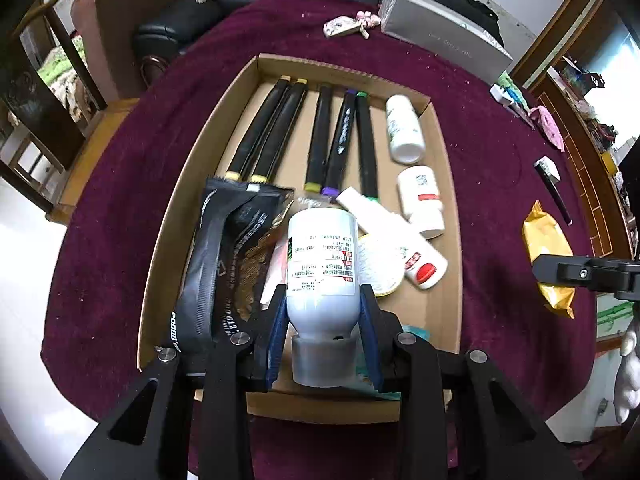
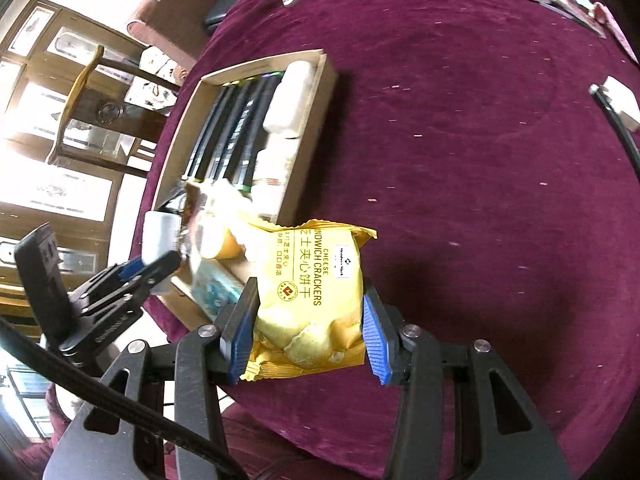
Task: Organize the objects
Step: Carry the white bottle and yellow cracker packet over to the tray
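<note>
Left gripper [image 1: 324, 312] pinches white bottle [image 1: 322, 264] over cardboard tray [image 1: 172, 216], near end. Right gripper [image 2: 308, 328] pinches yellow packet [image 2: 312, 292], "CHEESE SANDWICH CRACKERS", over maroon cloth [image 2: 480, 160], right of tray.

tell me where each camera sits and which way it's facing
Left wrist view: sits on the left gripper, looking steeply down into the cardboard tray on the maroon tablecloth; its own blue-padded fingers clamp a white bottle, and the other gripper's tip shows at the right edge.
Right wrist view: sits on the right gripper, looking down across the table beside the tray; its fingers grip a yellow cracker packet.
Shared: both see the tray, the black markers, the white bottle and the cracker packet.
</note>
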Demonstrator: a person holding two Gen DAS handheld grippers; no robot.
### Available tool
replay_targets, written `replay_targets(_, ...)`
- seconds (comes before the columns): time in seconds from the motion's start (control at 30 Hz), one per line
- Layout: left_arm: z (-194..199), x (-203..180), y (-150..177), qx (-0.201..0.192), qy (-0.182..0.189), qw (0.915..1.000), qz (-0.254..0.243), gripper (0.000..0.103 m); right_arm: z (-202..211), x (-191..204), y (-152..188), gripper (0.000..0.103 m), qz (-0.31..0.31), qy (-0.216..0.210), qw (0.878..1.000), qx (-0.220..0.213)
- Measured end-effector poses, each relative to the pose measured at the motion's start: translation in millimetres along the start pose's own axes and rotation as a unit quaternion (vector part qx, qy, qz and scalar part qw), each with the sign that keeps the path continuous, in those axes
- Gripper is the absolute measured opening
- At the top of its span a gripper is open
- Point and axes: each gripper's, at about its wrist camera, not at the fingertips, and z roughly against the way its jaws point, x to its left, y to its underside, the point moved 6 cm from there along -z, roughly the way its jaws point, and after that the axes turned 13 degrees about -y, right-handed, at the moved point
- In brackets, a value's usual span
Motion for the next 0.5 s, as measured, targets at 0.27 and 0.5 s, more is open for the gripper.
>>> replay_targets(0.27, -19.6, 6.6, 1.0, 0.023, 0.017, 0.9995, -0.017, 0.029, -37.1, 35.1, -5.4, 0.046, 0.003, -0.034, 0.999, 0.026)
replay_targets(0.5, -22.7, 11.5, -5.7, 0.022, 0.029, 0.9988, -0.033, 0.029, -66.7, 55.2, 0.6, 0.046, 0.011, -0.043, 0.997, 0.056)
